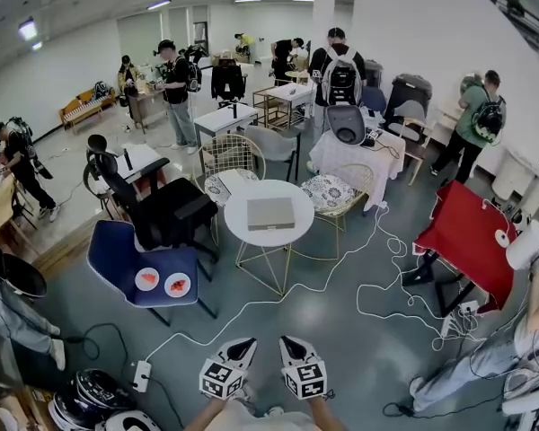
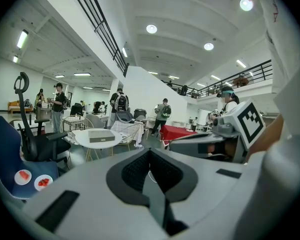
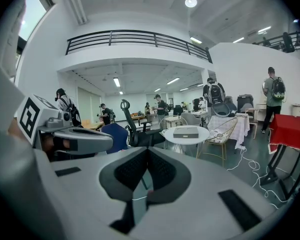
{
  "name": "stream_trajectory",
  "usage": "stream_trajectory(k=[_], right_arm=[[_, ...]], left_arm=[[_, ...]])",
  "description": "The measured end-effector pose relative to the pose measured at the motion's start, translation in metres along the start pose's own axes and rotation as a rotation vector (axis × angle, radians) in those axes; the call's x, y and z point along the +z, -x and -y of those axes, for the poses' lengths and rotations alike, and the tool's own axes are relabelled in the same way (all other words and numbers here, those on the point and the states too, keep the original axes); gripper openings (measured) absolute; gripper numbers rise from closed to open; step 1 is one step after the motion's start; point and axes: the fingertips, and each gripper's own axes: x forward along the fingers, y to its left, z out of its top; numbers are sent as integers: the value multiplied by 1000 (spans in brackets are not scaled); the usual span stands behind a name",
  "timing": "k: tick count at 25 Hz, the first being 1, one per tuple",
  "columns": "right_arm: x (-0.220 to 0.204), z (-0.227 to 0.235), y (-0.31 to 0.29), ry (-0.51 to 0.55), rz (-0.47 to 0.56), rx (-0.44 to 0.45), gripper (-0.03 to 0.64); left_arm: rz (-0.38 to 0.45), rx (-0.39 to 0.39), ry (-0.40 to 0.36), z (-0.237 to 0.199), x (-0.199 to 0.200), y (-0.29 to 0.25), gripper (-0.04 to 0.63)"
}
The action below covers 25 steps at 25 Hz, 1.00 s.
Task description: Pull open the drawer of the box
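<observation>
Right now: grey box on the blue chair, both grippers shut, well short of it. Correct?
No. The grey box is on the round white table, per the head view. Left gripper and right gripper are shut, well short of it.

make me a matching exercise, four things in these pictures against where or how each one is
Things:
1. grey box
2. two small plates
3. red table
4. left gripper

Place or state:
a. on the blue chair
b. shut, nothing between the jaws
c. on the round white table
d. at the right of the head view, beside white cables

Pairs: 1-c, 2-a, 3-d, 4-b
</observation>
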Motion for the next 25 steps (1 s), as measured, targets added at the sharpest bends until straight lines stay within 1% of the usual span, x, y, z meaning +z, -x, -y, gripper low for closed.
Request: stream_trajectory(k=[7, 15, 25], right_arm=[[-11, 17, 18, 3, 0, 1, 15], [-17, 28, 31, 2, -10, -1, 15], [-19, 29, 30, 12, -18, 21, 15]], left_arm=[[2, -25, -18, 24, -3, -19, 12], [14, -27, -20, 35, 0, -29, 11], [-4, 2, 0, 28, -7, -30, 11]])
